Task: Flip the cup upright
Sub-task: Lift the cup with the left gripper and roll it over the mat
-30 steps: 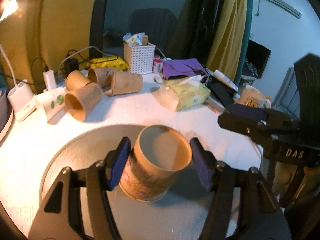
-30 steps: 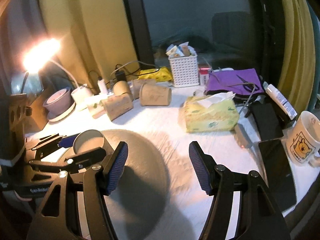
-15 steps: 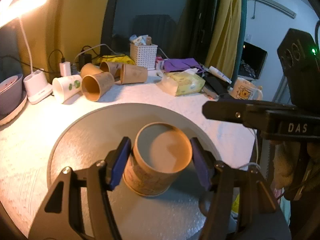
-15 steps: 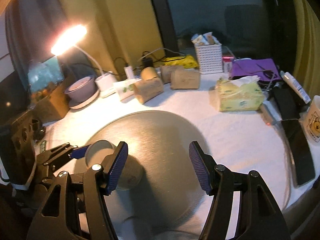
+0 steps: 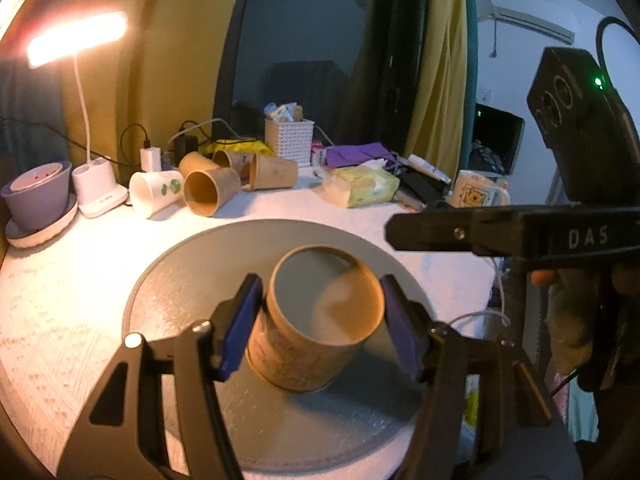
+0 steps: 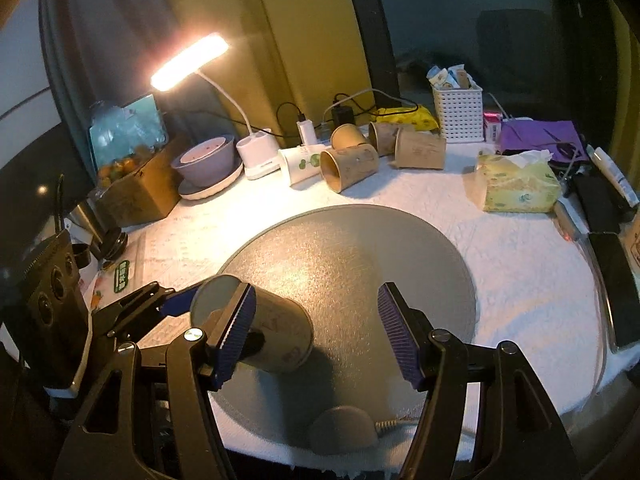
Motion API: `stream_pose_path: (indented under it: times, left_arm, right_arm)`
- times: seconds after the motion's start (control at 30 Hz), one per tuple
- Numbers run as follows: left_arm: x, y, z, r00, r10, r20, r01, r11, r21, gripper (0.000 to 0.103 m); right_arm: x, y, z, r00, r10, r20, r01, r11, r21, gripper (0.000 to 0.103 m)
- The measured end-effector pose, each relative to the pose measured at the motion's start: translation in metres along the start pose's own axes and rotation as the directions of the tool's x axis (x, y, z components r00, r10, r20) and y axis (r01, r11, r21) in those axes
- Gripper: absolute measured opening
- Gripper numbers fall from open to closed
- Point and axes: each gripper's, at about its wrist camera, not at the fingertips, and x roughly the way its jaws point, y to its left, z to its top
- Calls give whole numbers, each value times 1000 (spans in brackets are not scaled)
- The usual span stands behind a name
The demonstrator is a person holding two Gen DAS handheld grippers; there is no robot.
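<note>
Since a second ago the left gripper point(image 5: 320, 324) has lifted and drawn back with the cup point(image 5: 320, 320), so more of the grey round mat point(image 5: 180, 280) and the lit lamp point(image 5: 76, 38) now show beyond it, and the cup's mouth has turned further upward. The fingers point(image 5: 240, 326) are clamped on the cup's sides — one blue pad pressed to its left wall, the other at the right of the rim. From the right wrist view the cup point(image 6: 276, 328) sits tilted over the left part of the mat, mouth up and toward the left gripper's body, base lower and pointing to the mat's middle; whether the base touches the mat I cannot tell.

So the flip looks well under way, not finished. What the next move seems to call for is a last turn of the wrist until the rim is level, then lowering the base flat on the mat before the pads let go — a paper cup let go while tilted would likely tip back over.

The right gripper point(image 6: 316, 332) hangs above the near side of the mat with its fingers wide apart and nothing between them; it reaches close beside the cup, so it is the one thing that might be bumped.

Further back on the desk point(image 6: 520, 264), well apart from the mat, lie several more paper cups point(image 6: 348, 166) on their sides, a tissue pack point(image 6: 518, 186), a white basket point(image 6: 458, 110) and a purple bowl point(image 6: 206, 160).
</note>
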Motion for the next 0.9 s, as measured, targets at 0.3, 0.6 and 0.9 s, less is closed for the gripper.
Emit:
stream_pose_path:
  times: [0.3, 0.6, 0.9]
  left_arm:
    - [-9, -9, -20, 1000, 17, -5, -17, 1000, 18, 61]
    - [11, -42, -8, 996, 91, -13, -86, 974, 209, 61]
    - [62, -93, -1, 989, 126, -83, -77, 895, 440, 61]
  right_arm:
    - [-2, 2, -16, 999, -35, -21, 36, 999, 10, 67]
    - [-16, -13, -24, 999, -49, 4, 49, 998, 46, 67]
    - [-27, -65, -33, 996, -91, 23, 86, 985, 150, 67]
